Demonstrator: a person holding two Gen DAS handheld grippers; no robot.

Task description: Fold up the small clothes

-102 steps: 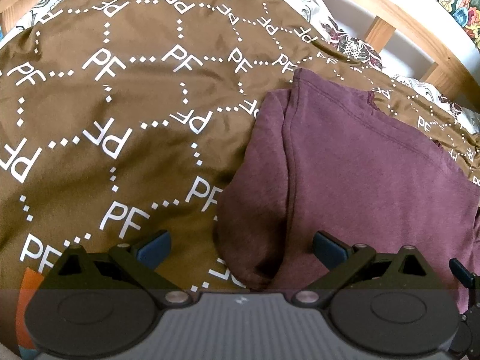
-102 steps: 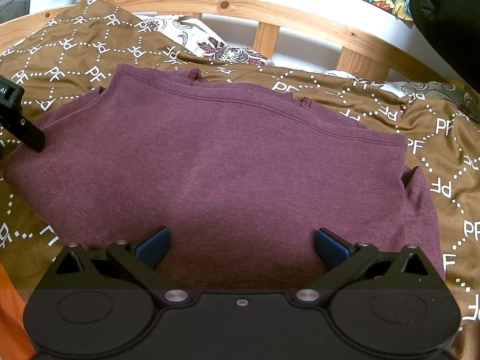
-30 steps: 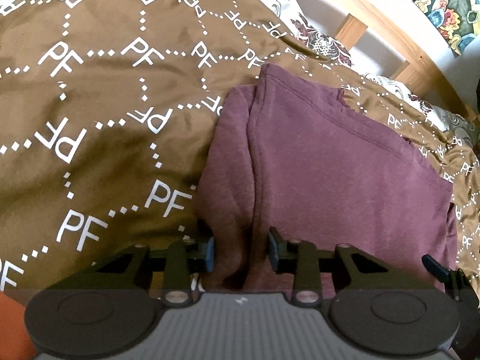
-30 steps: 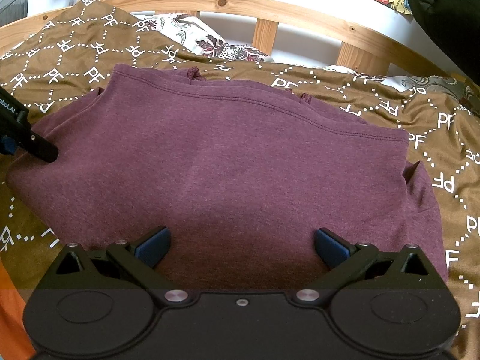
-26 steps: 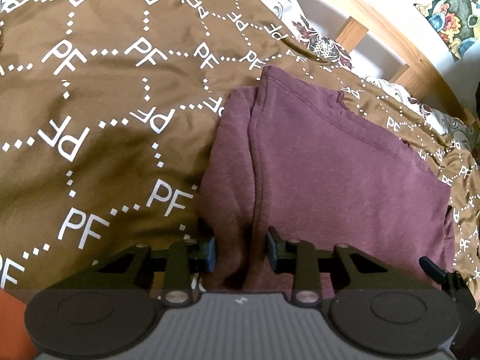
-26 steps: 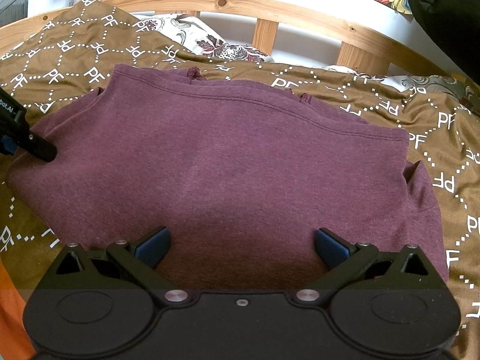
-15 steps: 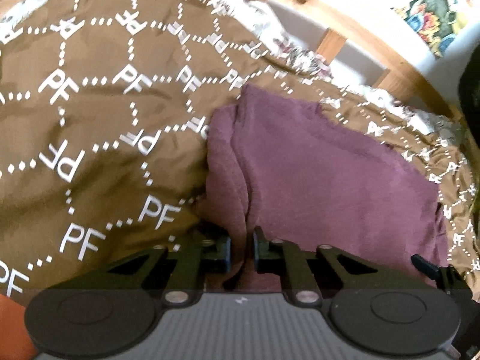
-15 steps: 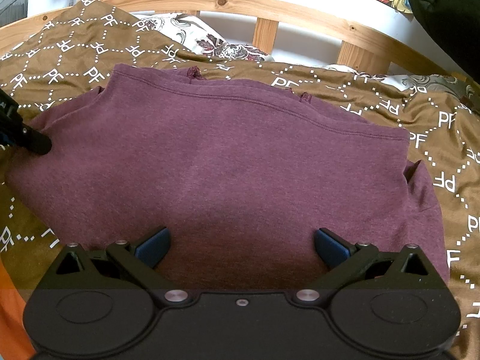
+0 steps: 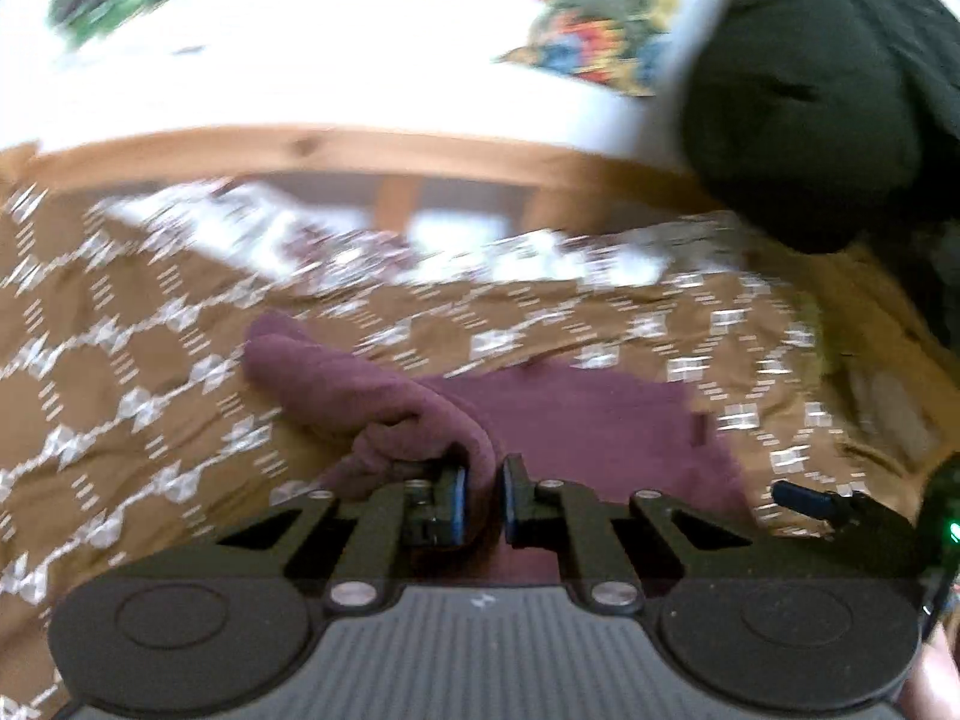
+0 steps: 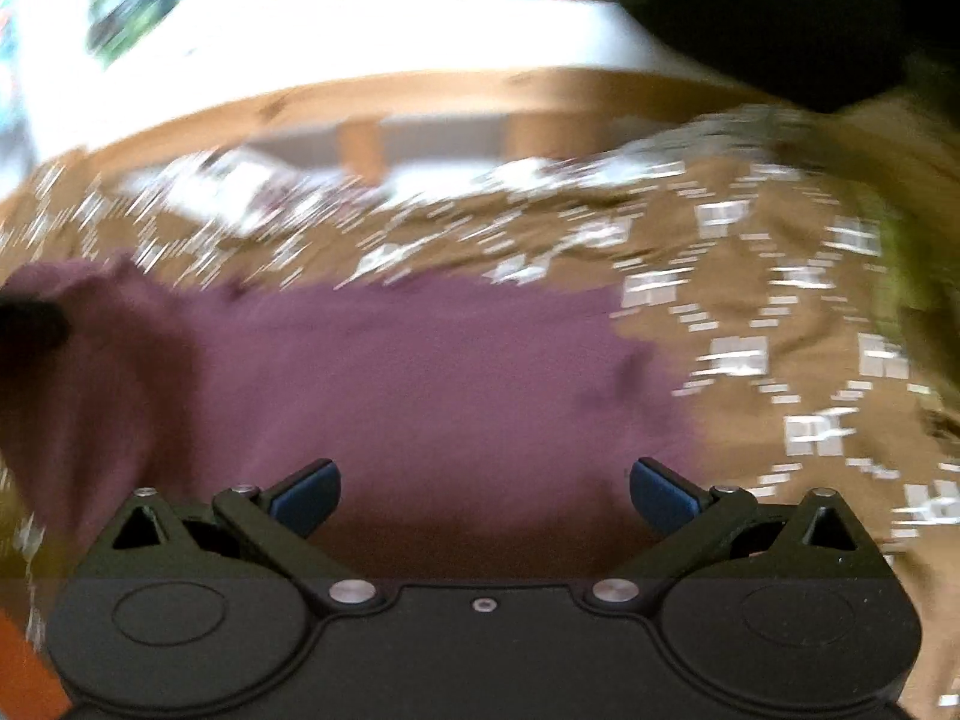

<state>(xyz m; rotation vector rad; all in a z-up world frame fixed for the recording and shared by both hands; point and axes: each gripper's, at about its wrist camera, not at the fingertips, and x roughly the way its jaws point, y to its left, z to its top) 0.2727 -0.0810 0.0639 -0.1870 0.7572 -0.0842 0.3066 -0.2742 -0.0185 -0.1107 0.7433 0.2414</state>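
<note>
1. Directly ahead of both cameras, a maroon sweater [image 10: 390,372] lies on a bed covered by a brown bedspread [image 9: 120,360] with a white dotted pattern; both views are blurred.
2. From the left wrist view, the sweater's [image 9: 576,420] near left edge is bunched into a thick roll that rises off the bedspread and runs down between the jaws.
3. The left gripper [image 9: 482,501] has its jaws drawn close together, clamped on that rolled edge, with maroon cloth filling the narrow gap between the blue pads.
4. The right gripper [image 10: 485,489] has its jaws spread wide and holds nothing; the flat part of the sweater sits just beyond and between the fingers [image 10: 303,489], and contact cannot be judged.
5. At the far left of the right wrist view, a dark shape over the sweater's left end appears to be the left gripper, too blurred to be sure.
6. Beyond the sweater, bare bedspread stretches to a wooden bed rail [image 10: 420,96] and a white wall.
7. To the right, bedspread [image 10: 780,330] continues toward a dark bulky shape [image 9: 828,90] at the upper right.
</note>
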